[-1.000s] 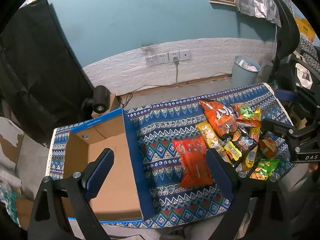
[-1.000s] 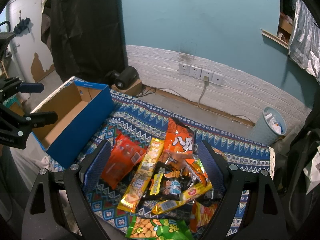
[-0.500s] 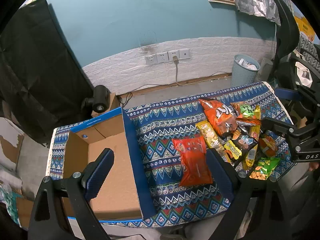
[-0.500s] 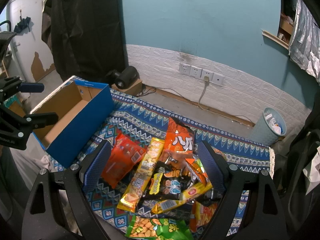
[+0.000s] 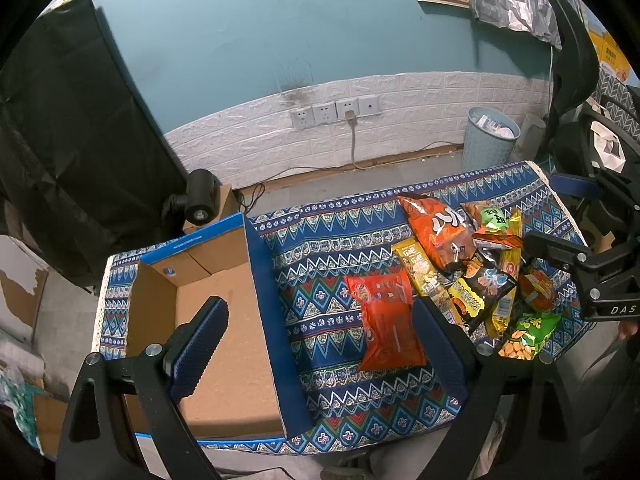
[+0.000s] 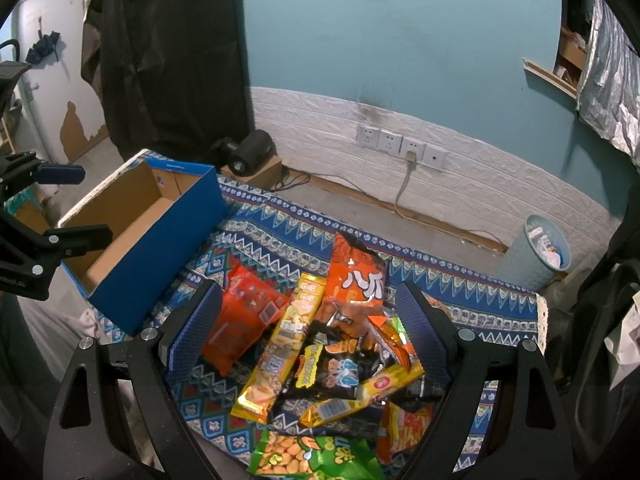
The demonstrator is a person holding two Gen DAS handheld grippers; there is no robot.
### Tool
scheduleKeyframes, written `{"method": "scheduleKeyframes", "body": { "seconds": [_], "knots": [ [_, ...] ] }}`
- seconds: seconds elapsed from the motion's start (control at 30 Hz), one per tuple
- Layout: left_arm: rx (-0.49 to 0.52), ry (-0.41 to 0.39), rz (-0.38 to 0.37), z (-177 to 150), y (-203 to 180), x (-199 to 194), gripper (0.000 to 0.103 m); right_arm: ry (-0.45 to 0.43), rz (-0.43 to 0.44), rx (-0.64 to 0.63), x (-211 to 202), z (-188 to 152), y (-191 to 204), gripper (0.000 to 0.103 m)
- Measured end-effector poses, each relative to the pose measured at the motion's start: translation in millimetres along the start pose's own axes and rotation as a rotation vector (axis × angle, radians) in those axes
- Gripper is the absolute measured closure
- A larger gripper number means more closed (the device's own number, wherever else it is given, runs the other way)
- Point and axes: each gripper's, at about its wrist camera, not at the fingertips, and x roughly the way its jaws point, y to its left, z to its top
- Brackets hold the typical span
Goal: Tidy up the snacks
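A pile of snack packets (image 6: pixel 340 356) lies on a blue patterned cloth (image 5: pixel 332 240). A flat red packet (image 5: pixel 386 316) lies apart at the pile's left; it also shows in the right wrist view (image 6: pixel 244 320). A large orange bag (image 5: pixel 438 236) and a long yellow packet (image 6: pixel 284 344) lie in the pile. An open blue cardboard box (image 5: pixel 216 320) stands left of the snacks, with nothing in it. My left gripper (image 5: pixel 320 348) is open and empty, above the box's right wall. My right gripper (image 6: pixel 308 328) is open and empty above the pile.
A green peanut bag (image 6: pixel 316 456) lies at the cloth's near edge. A pale blue waste bin (image 5: pixel 490 140) stands on the floor beyond the table, below wall sockets (image 5: pixel 336 110). A black spotlight (image 5: pixel 198 200) sits behind the box. A black chair (image 5: pixel 576 80) is at right.
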Motion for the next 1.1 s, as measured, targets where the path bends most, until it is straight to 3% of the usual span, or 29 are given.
{"method": "scheduleKeyframes", "body": {
  "seconds": [1.1],
  "knots": [
    [0.007,0.001,0.001,-3.6,0.8,-0.7,0.009,0.009,-0.006,-0.007,1.4,0.9,0.2,0.016]
  ]
}}
